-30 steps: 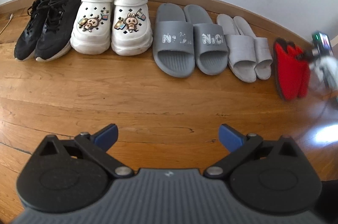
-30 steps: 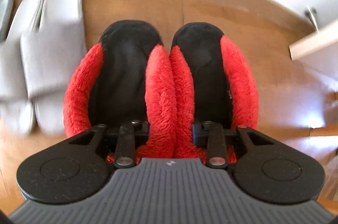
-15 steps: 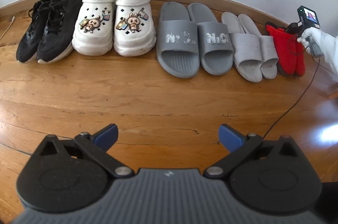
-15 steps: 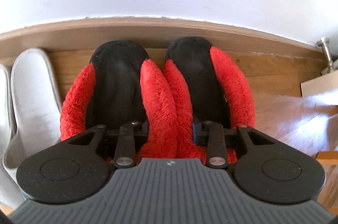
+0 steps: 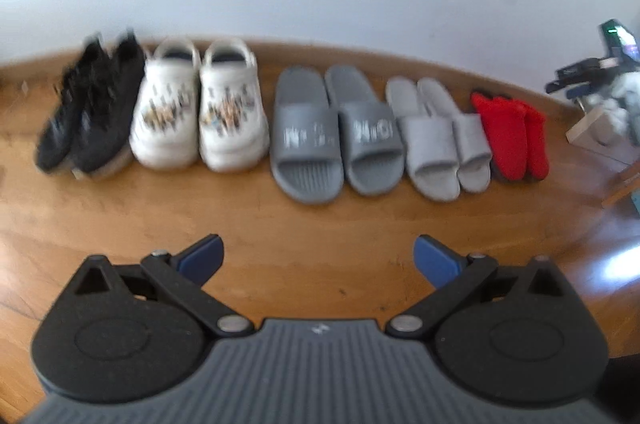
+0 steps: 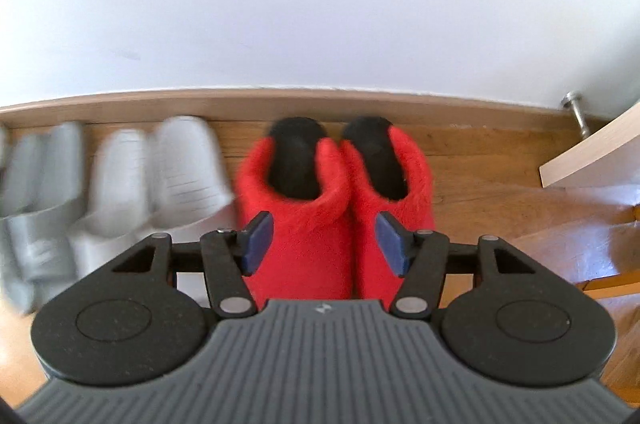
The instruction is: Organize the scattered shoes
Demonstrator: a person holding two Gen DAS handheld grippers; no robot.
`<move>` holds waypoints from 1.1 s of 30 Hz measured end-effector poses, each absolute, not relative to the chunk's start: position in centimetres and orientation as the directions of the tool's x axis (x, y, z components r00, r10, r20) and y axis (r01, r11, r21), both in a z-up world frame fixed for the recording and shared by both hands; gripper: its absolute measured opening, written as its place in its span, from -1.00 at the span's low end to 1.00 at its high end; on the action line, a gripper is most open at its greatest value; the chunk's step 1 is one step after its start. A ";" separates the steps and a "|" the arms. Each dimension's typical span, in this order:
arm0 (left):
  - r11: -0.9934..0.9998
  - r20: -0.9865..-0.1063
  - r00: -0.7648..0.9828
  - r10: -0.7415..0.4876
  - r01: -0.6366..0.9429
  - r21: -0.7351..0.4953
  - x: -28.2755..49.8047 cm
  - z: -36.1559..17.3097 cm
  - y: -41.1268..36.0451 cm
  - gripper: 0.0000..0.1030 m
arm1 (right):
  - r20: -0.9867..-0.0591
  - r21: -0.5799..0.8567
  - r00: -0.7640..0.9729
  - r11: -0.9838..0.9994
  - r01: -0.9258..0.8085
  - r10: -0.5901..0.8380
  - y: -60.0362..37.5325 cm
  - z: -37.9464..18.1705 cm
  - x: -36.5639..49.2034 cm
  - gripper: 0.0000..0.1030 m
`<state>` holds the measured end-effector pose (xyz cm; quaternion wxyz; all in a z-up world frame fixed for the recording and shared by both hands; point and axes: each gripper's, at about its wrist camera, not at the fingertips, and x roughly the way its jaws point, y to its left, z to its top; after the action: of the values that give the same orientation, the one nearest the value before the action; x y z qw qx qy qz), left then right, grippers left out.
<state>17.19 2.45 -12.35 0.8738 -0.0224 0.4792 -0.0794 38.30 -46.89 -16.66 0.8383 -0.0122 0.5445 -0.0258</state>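
Five pairs stand in a row along the wall: black sneakers [image 5: 90,111], white clogs [image 5: 200,111], dark grey slides [image 5: 336,135], light grey slippers [image 5: 440,139] and red fuzzy slippers [image 5: 512,135]. My left gripper [image 5: 318,256] is open and empty above bare floor, well in front of the row. My right gripper [image 6: 324,244] is open, raised just behind the red slippers [image 6: 332,207], which stand side by side on the floor. It also shows in the left wrist view [image 5: 588,71], above and to the right of them.
A wooden skirting board [image 6: 460,107] and white wall run behind the row. A pale wooden board [image 6: 592,159] and a metal door stop [image 6: 576,111] are to the right of the red slippers. Light grey slippers [image 6: 160,183] lie just left of them.
My right gripper has opened, let go of the red slippers and pulled back and up. The left gripper has tilted up, staying open.
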 end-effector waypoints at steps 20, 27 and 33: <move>0.990 -0.645 0.752 -0.136 0.078 -0.118 5.7 10.1 -3.7 0.99 | -0.732 0.195 0.661 0.980 -0.030 0.166 -35.4 8.8 10.5 0.98; 0.998 -0.668 0.742 -0.055 0.015 -0.065 4.2 7.5 -5.2 0.99 | -0.720 0.249 0.664 0.968 -0.022 0.200 -32.9 8.4 6.7 0.98; 0.997 -0.730 0.682 0.041 -0.071 -0.010 6.0 3.1 -5.0 0.99 | -0.734 0.187 0.663 0.982 -0.006 0.144 -31.4 7.9 6.6 0.98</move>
<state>6.01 -4.99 3.08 0.9168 -0.0190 0.3976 0.0306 6.61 -31.45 7.87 0.9081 0.0846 0.4081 0.0413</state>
